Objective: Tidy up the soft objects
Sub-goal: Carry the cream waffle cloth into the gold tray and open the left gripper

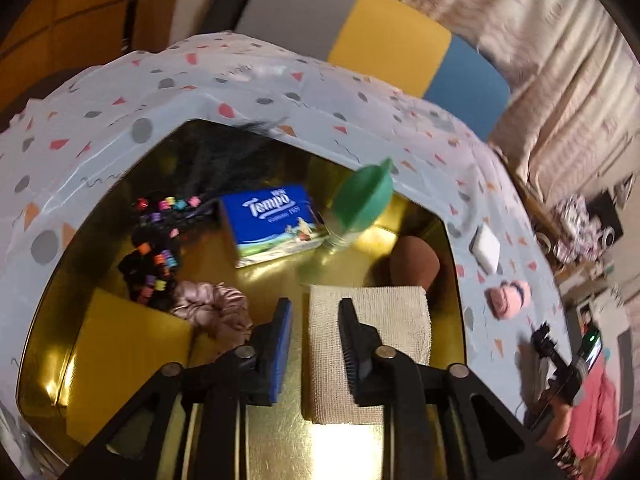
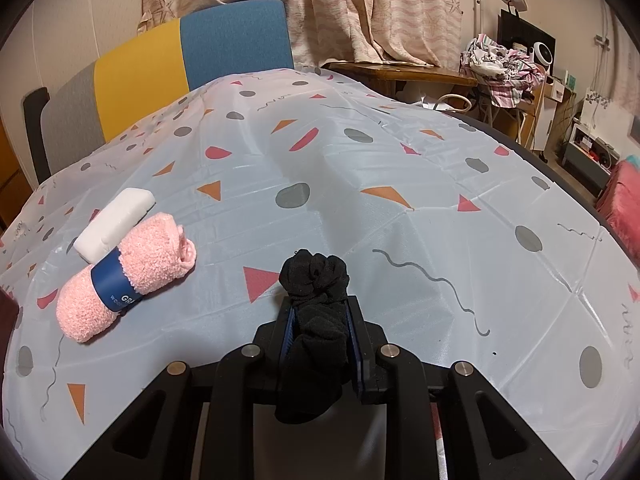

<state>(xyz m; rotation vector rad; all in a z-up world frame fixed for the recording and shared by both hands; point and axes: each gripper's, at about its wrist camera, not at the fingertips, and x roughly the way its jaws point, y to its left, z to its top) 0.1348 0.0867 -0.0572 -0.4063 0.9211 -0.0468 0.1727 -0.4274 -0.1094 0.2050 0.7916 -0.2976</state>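
Note:
My left gripper point(image 1: 314, 312) is open and empty, hovering over a gold tray point(image 1: 404, 216), just above a beige folded cloth point(image 1: 384, 312) lying in it. The tray also holds a blue Tempo tissue pack point(image 1: 272, 224), a mauve scrunchie point(image 1: 212, 306), a yellow sponge point(image 1: 128, 344), a brown sponge point(image 1: 414, 264) and black hair with coloured clips point(image 1: 160, 256). My right gripper point(image 2: 320, 308) is shut on a black sock bundle point(image 2: 316, 312), above the tablecloth. A pink rolled towel with a blue band point(image 2: 124, 276) and a white sponge point(image 2: 116, 222) lie to its left.
A green-capped bottle point(image 1: 360, 200) stands in the tray. The patterned tablecloth point(image 2: 360, 184) covers the table. A chair point(image 2: 180, 60) stands behind it. The pink towel point(image 1: 508, 298) and white sponge point(image 1: 486, 248) lie right of the tray. Furniture and clutter stand at the right.

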